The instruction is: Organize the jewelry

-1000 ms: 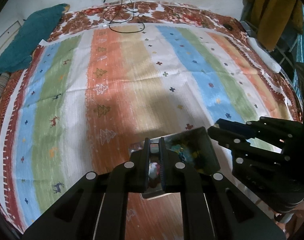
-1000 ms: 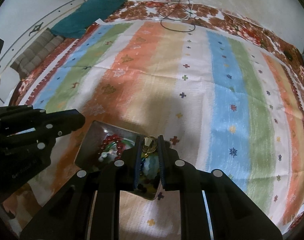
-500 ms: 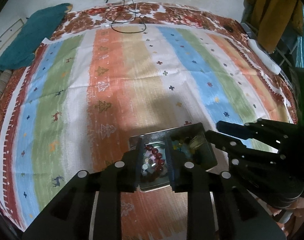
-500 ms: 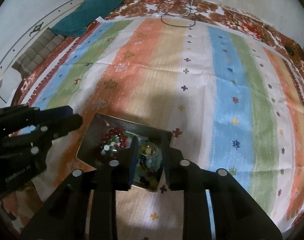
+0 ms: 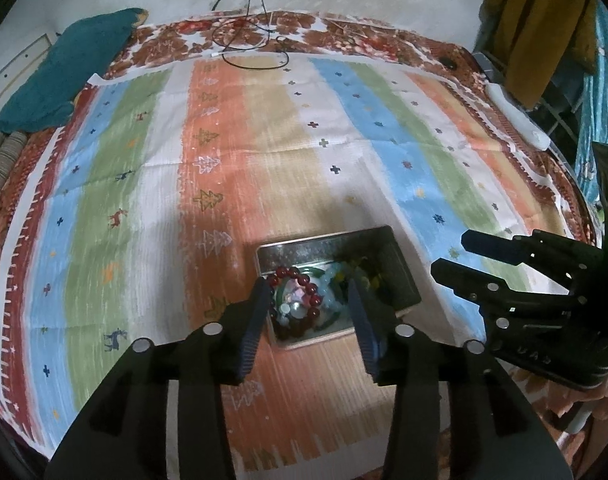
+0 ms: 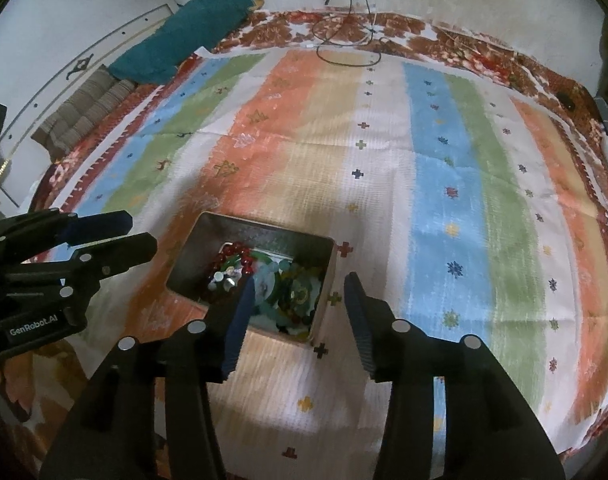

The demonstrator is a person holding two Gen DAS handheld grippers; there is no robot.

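Observation:
A rectangular metal tin (image 5: 401, 276) sits on the striped cloth, near the front. It holds a red bead bracelet (image 5: 300, 276), pale blue beads (image 5: 335, 276) and other mixed jewelry. The tin (image 6: 192, 256) also shows in the right wrist view, with the red beads (image 6: 240, 258) and green pieces (image 6: 300, 292) inside. My left gripper (image 5: 308, 286) is open and empty just above the tin's near side. My right gripper (image 6: 299, 284) is open and empty over the tin's near right corner. Each gripper shows in the other's view, the left (image 6: 108, 236) and the right (image 5: 459, 256).
The striped cloth (image 5: 244, 152) covers a bed with a red floral border. A teal cloth (image 5: 64, 68) lies at the far left corner. Black cables (image 5: 252, 44) lie at the far edge. A white remote-like object (image 5: 519, 116) and hanging clothes (image 5: 543, 20) are at the right.
Both grippers were shut, the right on a gold-coloured piece over the tin. Both have opened and drawn back a little. The jewelry now lies in the tin.

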